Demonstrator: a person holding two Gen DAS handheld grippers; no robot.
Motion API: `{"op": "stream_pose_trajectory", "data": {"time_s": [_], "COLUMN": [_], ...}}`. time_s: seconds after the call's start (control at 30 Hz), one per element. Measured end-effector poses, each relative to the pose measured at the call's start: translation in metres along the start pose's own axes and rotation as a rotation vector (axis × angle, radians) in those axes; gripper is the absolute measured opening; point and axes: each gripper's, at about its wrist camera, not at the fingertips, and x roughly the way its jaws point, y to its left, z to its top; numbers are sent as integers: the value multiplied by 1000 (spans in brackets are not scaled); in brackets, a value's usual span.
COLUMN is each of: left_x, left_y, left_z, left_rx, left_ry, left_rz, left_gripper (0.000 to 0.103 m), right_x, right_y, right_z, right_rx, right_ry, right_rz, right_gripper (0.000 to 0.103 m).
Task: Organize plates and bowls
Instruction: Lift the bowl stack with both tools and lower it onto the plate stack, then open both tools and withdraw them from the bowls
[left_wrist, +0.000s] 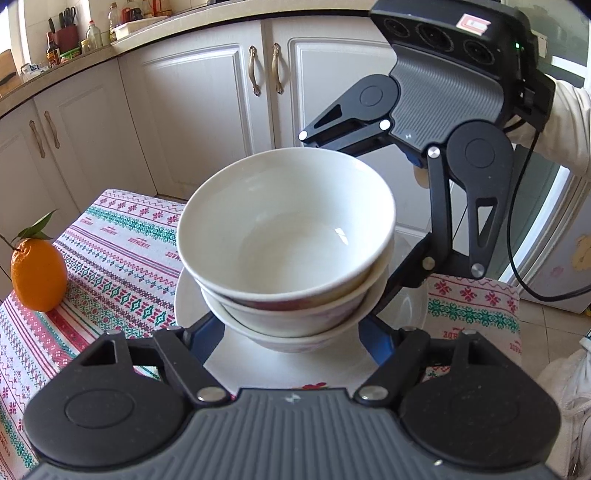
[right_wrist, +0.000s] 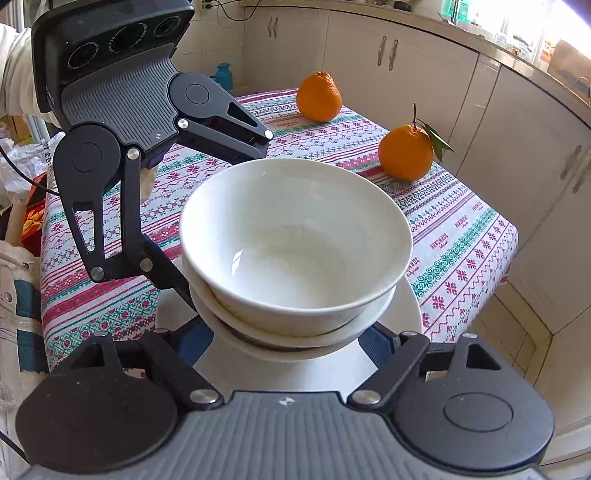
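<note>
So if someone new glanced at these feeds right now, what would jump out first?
The stack of white bowls on a white plate, dead centre in both views, flanked by the left claw and right claw, each open around it. Next, two oranges on the patterned tablecloth behind it.

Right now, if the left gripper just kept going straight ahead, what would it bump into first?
The stack of bowls on the white plate. The left gripper is open, one finger on each side of the stack's base, so the lowest bowl probably comes first, though depth is unclear.
</note>
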Motion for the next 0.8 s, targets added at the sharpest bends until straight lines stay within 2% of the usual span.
{"op": "stream_pose_trajectory", "data": {"time_s": [0.47,0.6,0.67,0.8], "left_x": [0,-11,-20,-41], "left_y": [-3,-7,-10,-24], "left_z": [-2,-5,-9,-21], "left_rx": [9,-4,-19,-52], "left_ry": [-15,-55,-76,-121], "left_rz": [23,52,63,137], "left_gripper": [80,95,97,99], "right_x": [-1,-5,-9,-16], "right_y": [-2,1,8,25], "right_z": [-3,-4,-4,-5], "right_rx": [44,75,78,115], "right_ry": [3,-7,-9,8], "right_rz": [-1,-15,-32,-91], "right_gripper": [89,99,101,103]}}
